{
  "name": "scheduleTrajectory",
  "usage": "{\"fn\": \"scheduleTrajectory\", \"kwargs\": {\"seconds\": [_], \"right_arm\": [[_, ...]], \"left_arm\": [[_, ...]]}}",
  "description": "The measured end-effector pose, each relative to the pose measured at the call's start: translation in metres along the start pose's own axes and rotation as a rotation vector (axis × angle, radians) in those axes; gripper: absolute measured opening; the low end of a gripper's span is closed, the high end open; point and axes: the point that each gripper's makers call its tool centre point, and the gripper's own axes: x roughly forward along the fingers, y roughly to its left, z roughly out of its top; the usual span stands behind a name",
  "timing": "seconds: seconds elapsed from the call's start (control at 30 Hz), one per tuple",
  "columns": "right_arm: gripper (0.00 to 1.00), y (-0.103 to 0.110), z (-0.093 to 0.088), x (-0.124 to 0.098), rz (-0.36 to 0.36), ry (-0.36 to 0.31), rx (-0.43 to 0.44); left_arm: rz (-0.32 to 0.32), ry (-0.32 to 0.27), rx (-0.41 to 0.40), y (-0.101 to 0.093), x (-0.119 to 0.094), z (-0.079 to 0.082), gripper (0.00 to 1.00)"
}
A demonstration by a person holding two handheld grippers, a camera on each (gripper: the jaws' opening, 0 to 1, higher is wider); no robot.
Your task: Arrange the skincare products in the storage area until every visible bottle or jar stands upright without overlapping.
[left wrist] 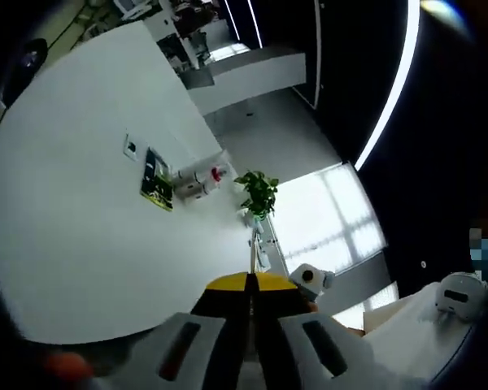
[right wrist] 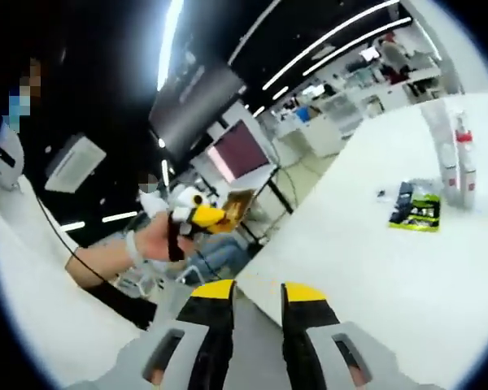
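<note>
We see both tongs raised off the desk, nothing grasped: left tongs together, right tongs slightly apart. Bottles stand far off beside a green packet (arranging seemingly not begun).

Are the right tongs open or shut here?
Open: in the right gripper view, the right tongs show a clear gap between the yellow-tipped jaws, nothing held.

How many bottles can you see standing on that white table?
3, close together: two white bottles and a red-capped one stand near the table's far edge, beside a flat green-and-black packet. More may be hidden; they're small.
</note>
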Motion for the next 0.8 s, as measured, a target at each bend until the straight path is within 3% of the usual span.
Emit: {"fn": "scheduleTrajectory", "kwargs": {"seconds": [0.23, 0.37, 0.53, 0.8], "right_arm": [[0.31, -0.030, -0.018, -0.016, -0.155, 0.084, -0.170], [0.35, -0.040, -0.021, -0.021, -0.192, 0.103, -0.209], [0.36, -0.059, -0.025, -0.025, -0.257, 0.124, -0.259], [0.35, -0.081, -0.025, -0.024, -0.388, 0.156, -0.437]], "left_arm": [[0.034, 0.023, 0.000, 0.018, 0.014, 0.025, 0.00], [0.050, 0.044, 0.001, 0.026, 0.022, 0.031, 0.00], [0.062, 0.066, -0.011, 0.040, 0.038, 0.044, 0.00], [0.092, 0.088, -0.025, 0.063, 0.058, 0.065, 0.00]]}}
